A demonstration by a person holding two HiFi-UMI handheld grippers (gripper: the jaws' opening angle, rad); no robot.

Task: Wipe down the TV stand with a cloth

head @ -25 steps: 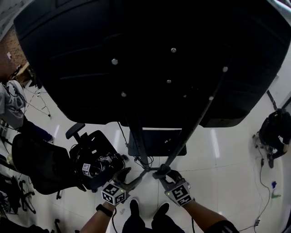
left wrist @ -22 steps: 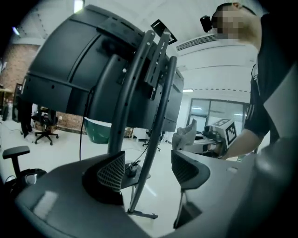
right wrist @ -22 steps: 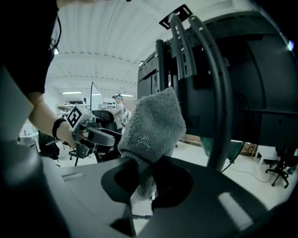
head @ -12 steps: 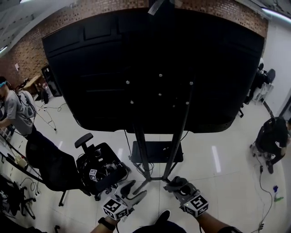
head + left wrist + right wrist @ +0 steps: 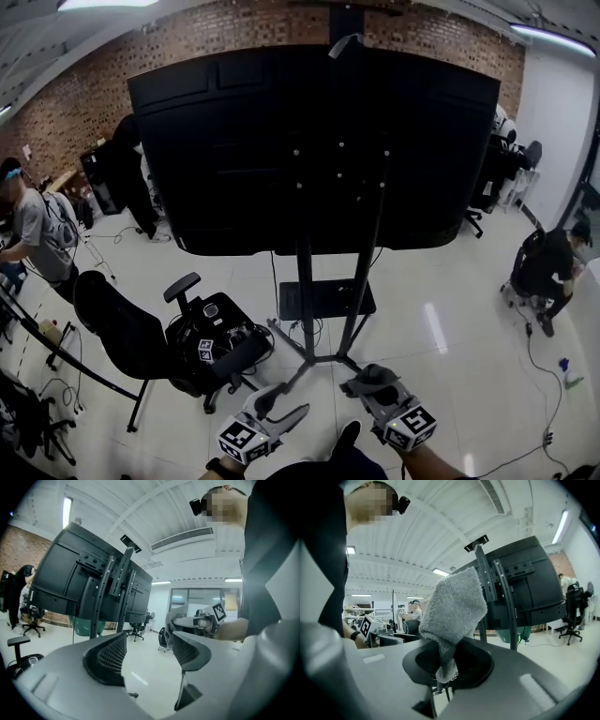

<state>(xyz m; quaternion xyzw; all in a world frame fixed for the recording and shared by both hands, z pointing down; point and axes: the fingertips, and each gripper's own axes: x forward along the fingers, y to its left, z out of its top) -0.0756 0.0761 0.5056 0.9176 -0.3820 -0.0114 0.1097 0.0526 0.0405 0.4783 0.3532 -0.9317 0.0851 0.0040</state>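
Observation:
The black TV (image 5: 314, 141) hangs back-side towards me on its black stand (image 5: 306, 281), whose legs (image 5: 317, 360) spread on the white floor. My right gripper (image 5: 371, 386) is shut on a grey cloth (image 5: 457, 602), held level just off the legs' near right end; its jaws have just been closing a little tighter on the cloth. My left gripper (image 5: 281, 407) hangs open and empty near the left leg, touching nothing. The left gripper view shows its jaws apart (image 5: 147, 639), with the stand (image 5: 101, 602) beyond.
A black office chair (image 5: 122, 337) and a base loaded with gear (image 5: 216, 342) stand left of the stand. A low shelf (image 5: 326, 298) sits between the poles. People are at the far left (image 5: 33, 230) and right (image 5: 553, 267). Cables trail on the floor at right (image 5: 539, 361).
Both grippers have drawn back from the stand's legs and risen. The cloth, which lay against the leg joint, is off it. The whole TV has come into view, farther away.

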